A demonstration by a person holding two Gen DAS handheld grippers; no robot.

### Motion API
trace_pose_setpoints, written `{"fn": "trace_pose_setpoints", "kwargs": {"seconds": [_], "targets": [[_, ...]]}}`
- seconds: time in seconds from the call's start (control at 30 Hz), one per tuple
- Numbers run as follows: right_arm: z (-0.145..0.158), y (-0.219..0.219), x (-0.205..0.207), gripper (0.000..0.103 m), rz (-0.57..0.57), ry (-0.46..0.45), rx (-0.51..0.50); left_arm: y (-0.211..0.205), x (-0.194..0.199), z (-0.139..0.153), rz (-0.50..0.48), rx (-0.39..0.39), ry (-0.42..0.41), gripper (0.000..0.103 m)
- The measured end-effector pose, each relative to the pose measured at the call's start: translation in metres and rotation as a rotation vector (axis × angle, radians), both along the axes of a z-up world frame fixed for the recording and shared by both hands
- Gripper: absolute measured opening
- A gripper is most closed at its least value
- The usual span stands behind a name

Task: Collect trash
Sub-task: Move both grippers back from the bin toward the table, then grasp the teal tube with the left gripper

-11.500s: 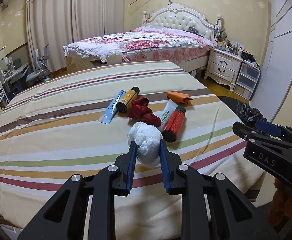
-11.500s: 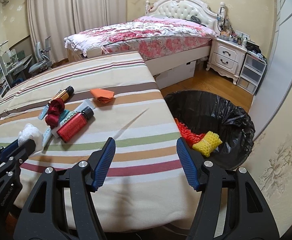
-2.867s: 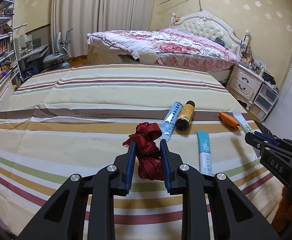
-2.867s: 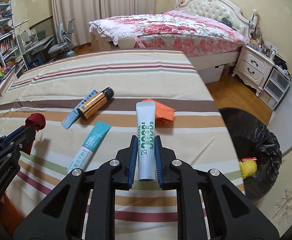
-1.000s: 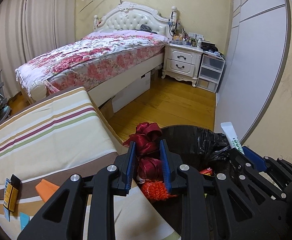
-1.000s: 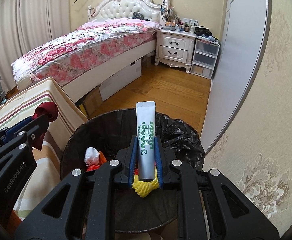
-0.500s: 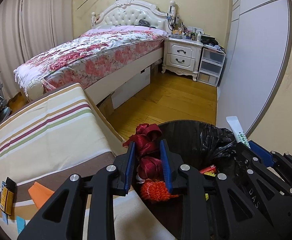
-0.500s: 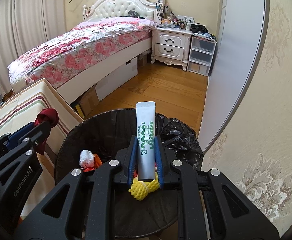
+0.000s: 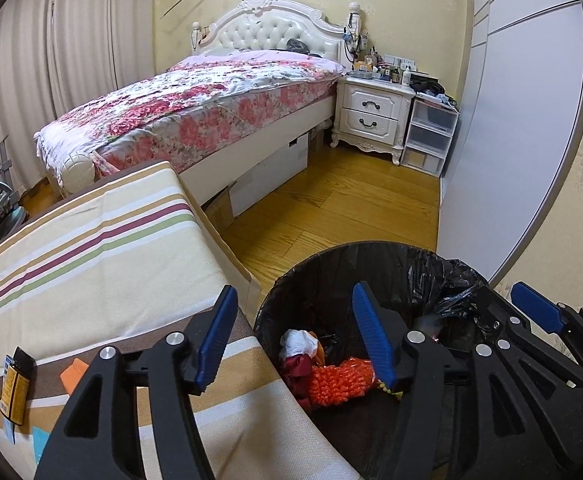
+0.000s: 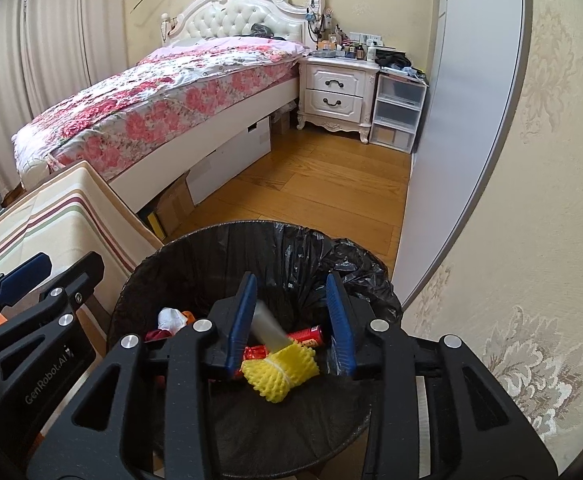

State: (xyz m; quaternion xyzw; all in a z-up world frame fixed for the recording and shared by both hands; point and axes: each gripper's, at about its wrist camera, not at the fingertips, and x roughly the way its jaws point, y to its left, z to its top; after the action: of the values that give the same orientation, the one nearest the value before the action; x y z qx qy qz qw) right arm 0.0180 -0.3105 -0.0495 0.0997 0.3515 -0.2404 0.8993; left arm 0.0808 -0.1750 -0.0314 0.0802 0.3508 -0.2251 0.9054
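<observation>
Looking along your left gripper (image 9: 291,336), you see its jaws have just been opening and now stand well apart with nothing between them, right over the black-lined bin (image 9: 375,256). The red ribbon (image 9: 296,369) lies in the bin beside a white tissue wad (image 9: 299,342) and orange foam netting (image 9: 341,376). On the striped cloth (image 9: 91,256) a brown bottle (image 9: 16,388) and an orange scrap (image 9: 74,374) still wait. That bottle looks stiff, smooth and likely to roll, so take it across the middle of its body; the scrap looks light and limp, so pinch an edge.

Along your right gripper (image 10: 291,320), the jaws have also just been opening; the white tube (image 10: 269,330) shows blurred between them, touching neither pad, above yellow foam netting (image 10: 281,368) and a red can (image 10: 309,334) in the bin.
</observation>
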Motion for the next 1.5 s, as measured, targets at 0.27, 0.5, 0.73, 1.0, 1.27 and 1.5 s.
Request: {"fn": "trace_pose_setpoints", "kwargs": {"seconds": [0.27,0.5,0.73,1.0,1.27,1.5], "targets": [[0.002,0.001,-0.002,0.057,-0.017,-0.005,-0.011,0.008,-0.003,0.003,0.026,0.006,-0.015,0.071],[0.005,0.010,-0.005,0.067,-0.003,-0.005,-0.029,0.027,-0.007,0.007,0.077,0.011,-0.023,0.075],[0.007,0.025,-0.012,0.068,0.040,-0.005,-0.024,0.059,-0.019,0.011,0.136,0.023,-0.022,0.075],[0.007,0.052,-0.021,0.068,0.114,0.000,-0.017,0.103,-0.042,0.006,0.214,0.053,-0.009,0.075],[0.004,0.085,-0.031,0.068,0.206,0.013,-0.012,0.141,-0.063,0.001,0.286,0.074,-0.006,0.075],[0.005,0.111,-0.032,0.068,0.274,0.015,-0.009,0.170,-0.068,-0.008,0.337,0.089,0.029,0.075]]}}
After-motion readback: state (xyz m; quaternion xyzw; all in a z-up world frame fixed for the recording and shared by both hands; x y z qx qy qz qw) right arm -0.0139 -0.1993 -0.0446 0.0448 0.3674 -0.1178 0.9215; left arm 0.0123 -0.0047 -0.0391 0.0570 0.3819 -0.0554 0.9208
